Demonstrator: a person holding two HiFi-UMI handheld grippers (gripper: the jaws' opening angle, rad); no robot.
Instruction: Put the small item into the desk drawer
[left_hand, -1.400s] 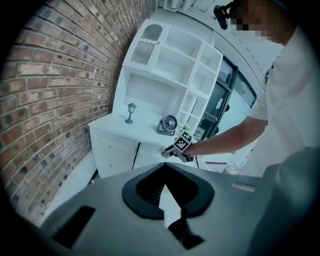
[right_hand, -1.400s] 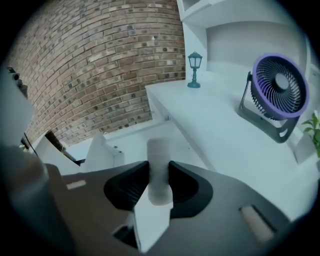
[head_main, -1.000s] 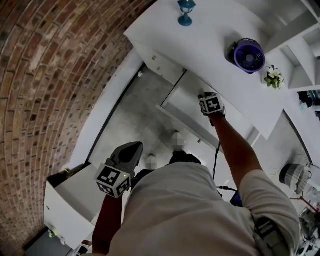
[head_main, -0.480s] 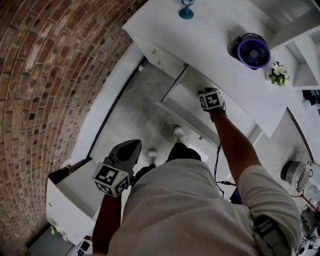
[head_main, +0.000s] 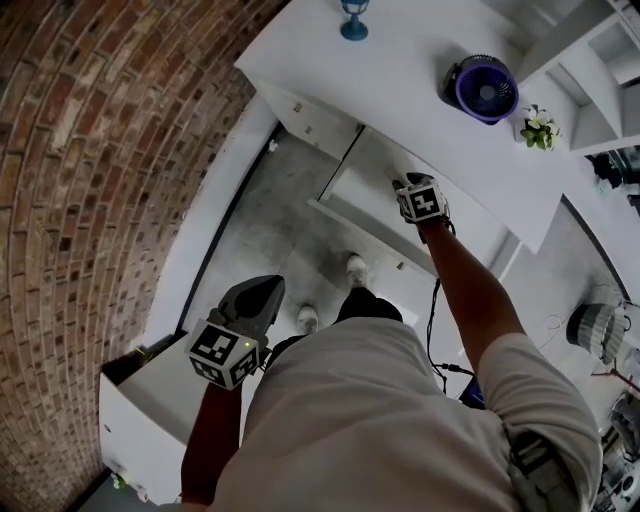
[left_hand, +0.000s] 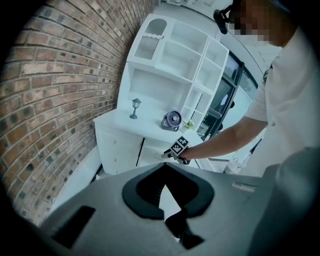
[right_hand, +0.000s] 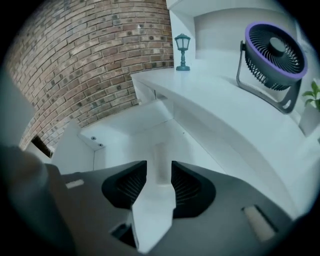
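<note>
The small item (right_hand: 160, 161), a pale, smooth, stick-like piece, is seen between the jaws of the right gripper (right_hand: 160, 175), inside the open drawer (head_main: 362, 178) under the white table (head_main: 400, 75). The jaws are opening and a sliver of space shows beside the item, so it is judged to be released, not gripped. Whether it stands on end or lies along the drawer floor cannot be made out, as white sits against white.

The item is judged to be light and stiff, with a slick surface that could slip or roll. If it had to be taken up again, it would best be pinched across the middle of its length, with the ribbed pads set square to it and only modest pressure applied.

The left gripper (head_main: 250, 305) is held low beside the person's body, well apart from the drawer. Its jaws are closed together with nothing between them.

Compared with the earlier head view, the right gripper is found in almost the same place over the drawer, and the left one is hardly moved. The table has slid slightly up the frame, so the little lamp (head_main: 352, 20) is now partly cut off at the top edge.
</note>
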